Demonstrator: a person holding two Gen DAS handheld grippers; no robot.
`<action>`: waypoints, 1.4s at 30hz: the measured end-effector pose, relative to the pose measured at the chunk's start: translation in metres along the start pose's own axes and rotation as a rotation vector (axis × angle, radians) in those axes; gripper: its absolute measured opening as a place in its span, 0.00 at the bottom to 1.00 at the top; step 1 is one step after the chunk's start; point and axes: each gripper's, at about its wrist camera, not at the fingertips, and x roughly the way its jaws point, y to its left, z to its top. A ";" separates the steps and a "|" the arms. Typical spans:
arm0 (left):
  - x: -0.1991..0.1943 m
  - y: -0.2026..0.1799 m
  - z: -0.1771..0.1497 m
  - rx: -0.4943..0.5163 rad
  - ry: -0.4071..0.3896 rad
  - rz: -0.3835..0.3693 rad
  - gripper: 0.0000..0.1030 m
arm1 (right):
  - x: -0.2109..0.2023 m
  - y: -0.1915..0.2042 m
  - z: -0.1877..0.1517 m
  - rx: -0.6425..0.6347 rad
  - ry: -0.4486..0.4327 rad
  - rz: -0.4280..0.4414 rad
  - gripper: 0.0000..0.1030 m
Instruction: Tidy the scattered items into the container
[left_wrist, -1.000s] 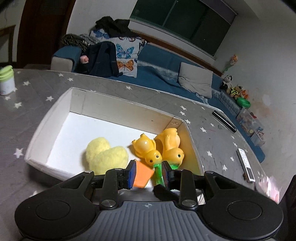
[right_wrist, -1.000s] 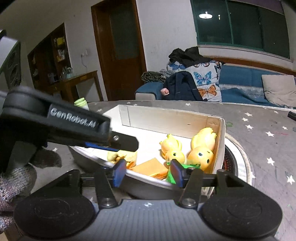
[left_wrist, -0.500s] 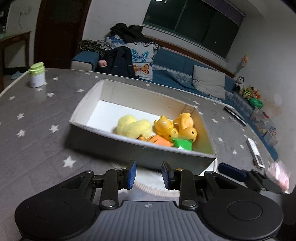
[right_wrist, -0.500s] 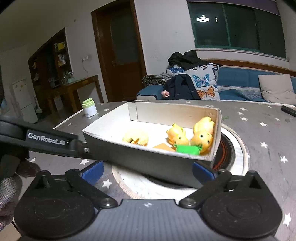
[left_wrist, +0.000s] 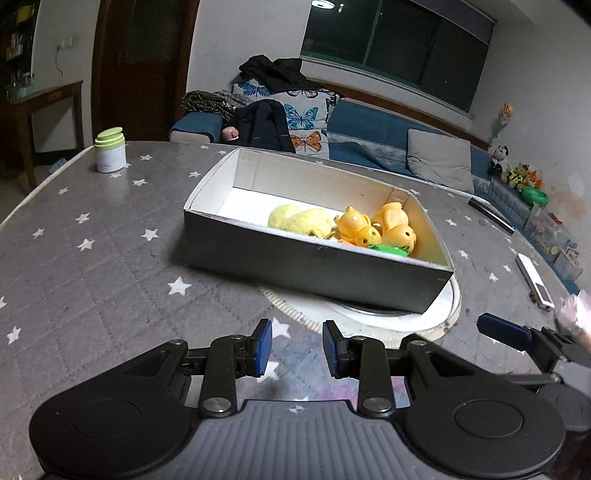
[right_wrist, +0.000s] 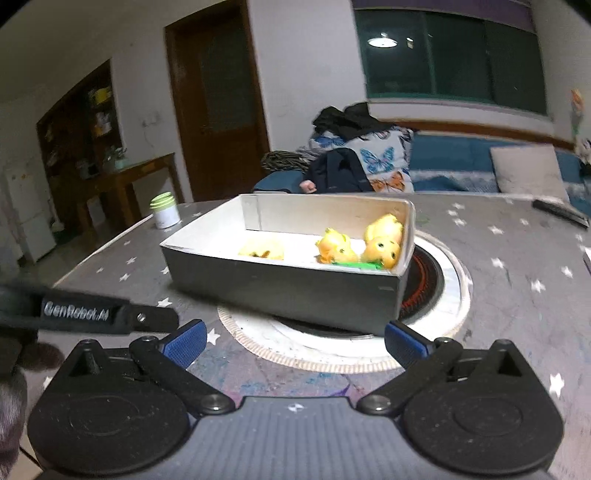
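Observation:
A grey cardboard box (left_wrist: 306, 264) with a white inside stands on the star-patterned table; it also shows in the right wrist view (right_wrist: 280, 284). In it lie a yellow plush toy (left_wrist: 299, 221), two orange ducks (left_wrist: 376, 229) and a green piece (left_wrist: 393, 250). My left gripper (left_wrist: 297, 349) is empty, its jaws a narrow gap apart, well short of the box's near wall. My right gripper (right_wrist: 293, 341) is wide open and empty, in front of the box. The ducks (right_wrist: 362, 245) show in the right wrist view too.
The box rests partly on a round white-rimmed hob (right_wrist: 436, 291) set in the table. A white jar with a green lid (left_wrist: 109, 150) stands far left. A remote (left_wrist: 533, 280) and a dark bar (left_wrist: 491, 212) lie at the right. A sofa is behind.
Both grippers have pulled back from the box toward the near table edge. The left one left the orange and green pieces in the box. The right one opened wide.

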 end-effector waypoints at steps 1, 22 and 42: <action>-0.001 -0.001 -0.002 0.004 0.001 0.006 0.32 | 0.000 -0.001 -0.001 0.009 0.009 0.004 1.00; -0.002 -0.002 -0.020 0.016 0.011 0.077 0.32 | -0.002 0.002 -0.016 -0.007 0.072 -0.059 1.00; -0.003 -0.007 -0.021 0.046 -0.023 0.130 0.33 | -0.004 -0.001 -0.017 -0.003 0.078 -0.078 1.00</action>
